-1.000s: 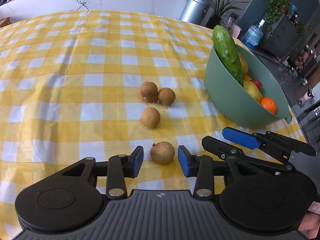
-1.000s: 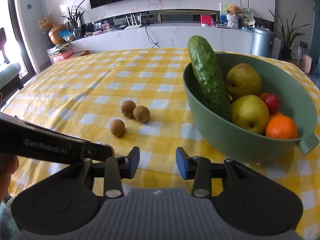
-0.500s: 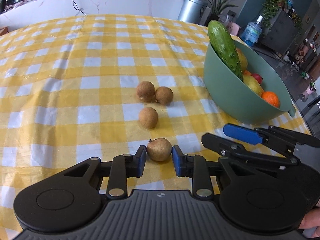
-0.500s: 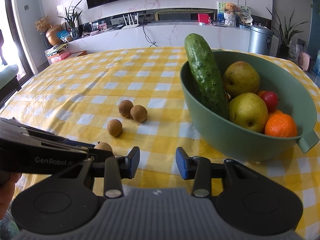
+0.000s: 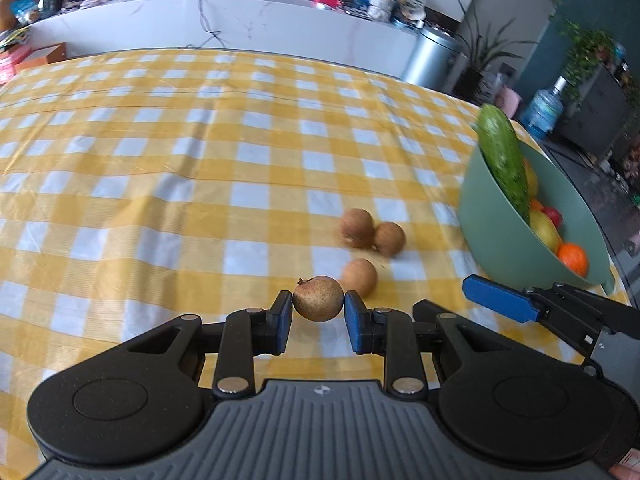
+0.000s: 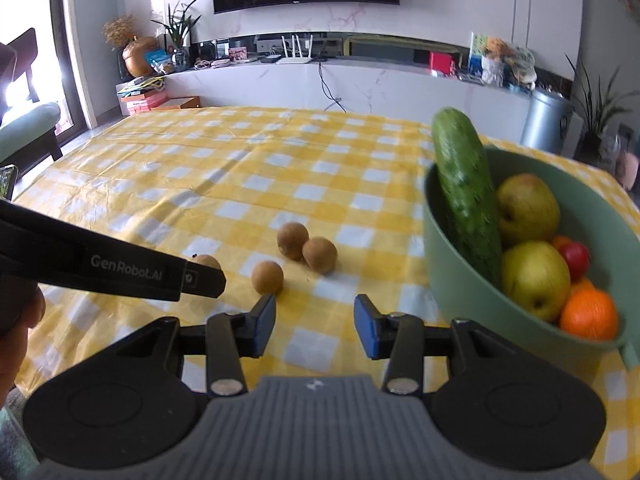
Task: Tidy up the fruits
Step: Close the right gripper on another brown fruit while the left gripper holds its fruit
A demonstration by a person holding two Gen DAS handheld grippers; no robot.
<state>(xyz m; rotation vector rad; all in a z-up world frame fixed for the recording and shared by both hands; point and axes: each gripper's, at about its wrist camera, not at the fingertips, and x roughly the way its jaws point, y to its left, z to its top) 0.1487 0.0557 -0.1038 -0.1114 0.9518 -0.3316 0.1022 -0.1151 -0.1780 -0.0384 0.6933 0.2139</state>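
The left tool (image 5: 319, 312) pinches 1 brown longan (image 5: 319, 298) above the table (image 5: 160, 184); 3 longans (image 5: 359, 277) lie near the green bowl (image 6: 472, 292). The right tool (image 6: 315, 322) is spread, holding nothing.

Black linkages, blue-padded fingers (image 5: 285, 316)

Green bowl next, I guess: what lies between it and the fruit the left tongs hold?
In the left wrist view, three loose brown fruits lie between the held fruit and green bowl.
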